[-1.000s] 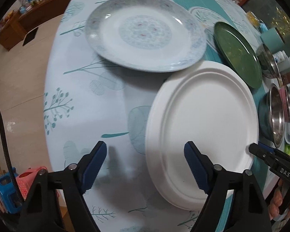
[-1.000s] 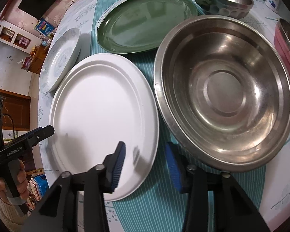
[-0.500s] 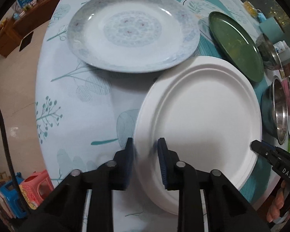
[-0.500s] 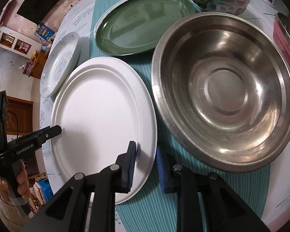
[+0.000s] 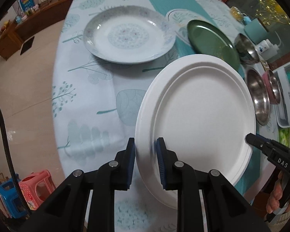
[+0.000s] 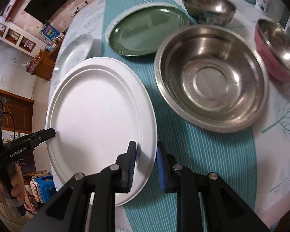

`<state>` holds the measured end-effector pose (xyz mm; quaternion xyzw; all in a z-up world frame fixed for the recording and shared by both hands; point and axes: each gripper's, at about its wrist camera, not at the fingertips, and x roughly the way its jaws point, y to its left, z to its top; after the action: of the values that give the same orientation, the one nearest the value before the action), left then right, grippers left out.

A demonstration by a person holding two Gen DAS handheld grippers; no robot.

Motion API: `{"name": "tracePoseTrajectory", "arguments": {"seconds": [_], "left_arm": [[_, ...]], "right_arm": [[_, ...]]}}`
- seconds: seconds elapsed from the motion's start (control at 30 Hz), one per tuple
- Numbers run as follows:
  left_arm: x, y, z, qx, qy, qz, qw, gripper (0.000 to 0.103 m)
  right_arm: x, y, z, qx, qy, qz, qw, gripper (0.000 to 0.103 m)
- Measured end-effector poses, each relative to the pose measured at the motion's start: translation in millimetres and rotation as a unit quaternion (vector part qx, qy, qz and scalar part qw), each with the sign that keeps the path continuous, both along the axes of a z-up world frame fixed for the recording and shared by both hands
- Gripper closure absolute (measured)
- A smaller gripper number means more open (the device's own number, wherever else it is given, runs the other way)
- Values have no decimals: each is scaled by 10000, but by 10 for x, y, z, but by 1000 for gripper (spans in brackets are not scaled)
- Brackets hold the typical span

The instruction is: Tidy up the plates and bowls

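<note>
Above the table's (image 5: 90, 104) near edge, white plate (image 5: 199, 112) raised and tilted, left gripper (image 5: 146, 152) and right gripper (image 6: 145, 154) each clamped on opposite rims, patterned plate (image 5: 128, 35) beyond.

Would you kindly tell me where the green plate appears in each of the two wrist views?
Left wrist: green plate upper right, beyond the white plate.
Right wrist: green plate top centre, beyond the white plate.
Shared landmark: the white plate, gripped at opposite rims by both grippers.
</note>
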<state>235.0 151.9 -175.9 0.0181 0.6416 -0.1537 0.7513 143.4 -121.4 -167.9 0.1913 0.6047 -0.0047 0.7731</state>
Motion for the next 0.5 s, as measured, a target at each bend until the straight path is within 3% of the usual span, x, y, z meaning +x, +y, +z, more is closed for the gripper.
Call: {"name": "tracePoseTrajectory", "arguments": {"seconds": [0.2, 0.5], "left_arm": [[-493, 183, 198, -103, -53, 122, 9999, 83], [-1271, 149, -22, -82, 257, 496, 9984, 82]], "right_arm": [[-272, 51, 238, -82, -164, 157, 9997, 83], [-720, 149, 218, -457, 52, 767, 9960, 82]]}}
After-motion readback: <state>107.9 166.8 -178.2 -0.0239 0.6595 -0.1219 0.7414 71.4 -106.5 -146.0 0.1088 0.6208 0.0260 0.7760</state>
